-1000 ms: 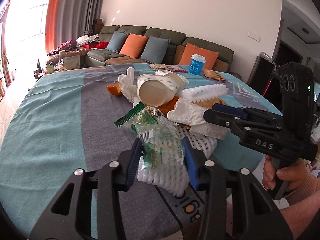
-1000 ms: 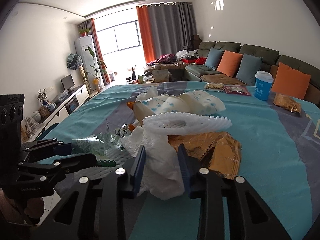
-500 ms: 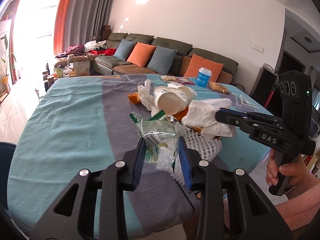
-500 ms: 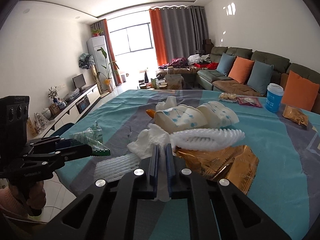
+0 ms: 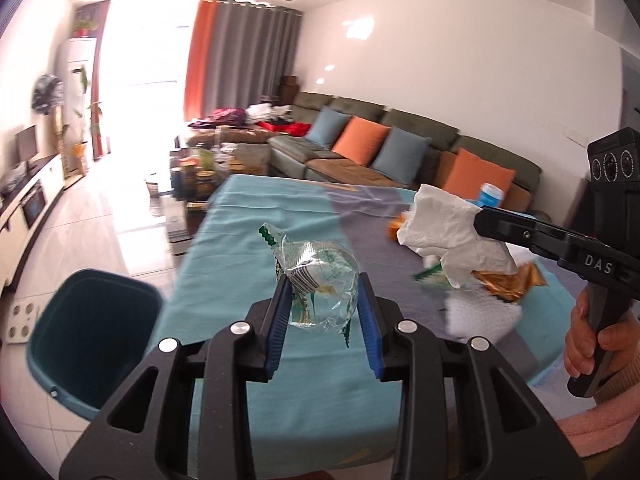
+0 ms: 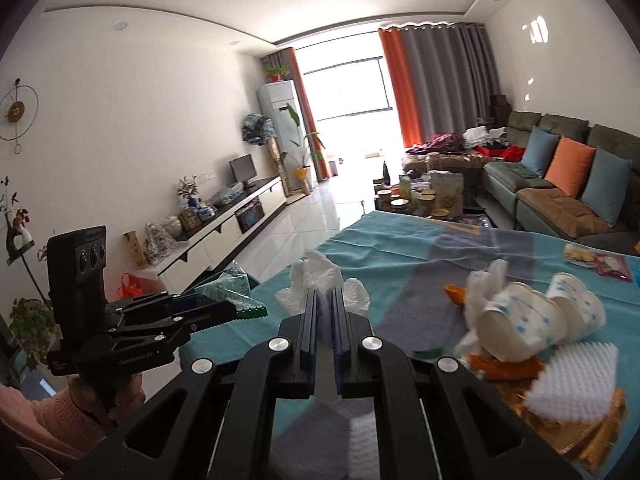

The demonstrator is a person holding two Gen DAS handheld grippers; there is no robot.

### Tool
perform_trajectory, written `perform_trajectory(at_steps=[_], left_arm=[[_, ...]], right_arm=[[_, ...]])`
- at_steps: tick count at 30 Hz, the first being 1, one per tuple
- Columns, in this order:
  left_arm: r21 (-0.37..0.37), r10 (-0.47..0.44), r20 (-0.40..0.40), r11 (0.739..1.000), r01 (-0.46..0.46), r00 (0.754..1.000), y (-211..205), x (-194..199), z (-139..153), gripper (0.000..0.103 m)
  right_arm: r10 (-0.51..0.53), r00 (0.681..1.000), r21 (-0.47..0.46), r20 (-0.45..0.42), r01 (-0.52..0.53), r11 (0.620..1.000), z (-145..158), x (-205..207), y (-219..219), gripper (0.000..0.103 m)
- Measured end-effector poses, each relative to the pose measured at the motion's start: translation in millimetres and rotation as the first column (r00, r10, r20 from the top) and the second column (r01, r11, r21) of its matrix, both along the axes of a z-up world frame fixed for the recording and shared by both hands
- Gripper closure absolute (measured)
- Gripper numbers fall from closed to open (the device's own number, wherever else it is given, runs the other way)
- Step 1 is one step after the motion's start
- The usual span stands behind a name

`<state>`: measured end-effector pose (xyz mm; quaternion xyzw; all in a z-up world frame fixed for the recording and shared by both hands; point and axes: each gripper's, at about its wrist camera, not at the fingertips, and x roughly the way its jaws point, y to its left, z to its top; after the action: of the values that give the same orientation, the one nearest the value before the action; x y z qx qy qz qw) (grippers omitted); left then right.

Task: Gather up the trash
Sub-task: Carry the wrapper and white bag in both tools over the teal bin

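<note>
Left hand-held gripper (image 5: 322, 300) and right hand-held gripper (image 6: 325, 312) both raised, each clamped on something.

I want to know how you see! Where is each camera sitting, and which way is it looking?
Left wrist: sits on the left gripper, looking along its fingers at the plastic wrapper it clamps, the teal bin and sofa beyond; the right hand shows.
Right wrist: sits on the right gripper, looking toward the window over the pinched tissue; the left hand shows.
Shared: the table, both grippers, tissue, wrapper.
</note>
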<state>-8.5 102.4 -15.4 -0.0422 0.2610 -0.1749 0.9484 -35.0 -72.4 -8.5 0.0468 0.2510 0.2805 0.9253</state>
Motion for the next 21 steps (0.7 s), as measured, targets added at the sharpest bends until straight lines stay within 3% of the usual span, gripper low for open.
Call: perform_trajectory(at_steps=[10, 21], left_arm=[[0.034, 0.260, -0.033, 0.965, -0.259, 0.965, 114, 17, -9, 0.069], [0.072, 0.397, -0.120, 0.917, -0.391, 0.910, 207, 47, -42, 0.066]], right_arm=[[0.234, 0.970, 0.005, -0.062, -0.234, 0.972, -2, 54, 128, 0.097], [0.332, 0.925, 0.021, -0.185, -0.334, 0.942, -28, 105, 221, 0.097]])
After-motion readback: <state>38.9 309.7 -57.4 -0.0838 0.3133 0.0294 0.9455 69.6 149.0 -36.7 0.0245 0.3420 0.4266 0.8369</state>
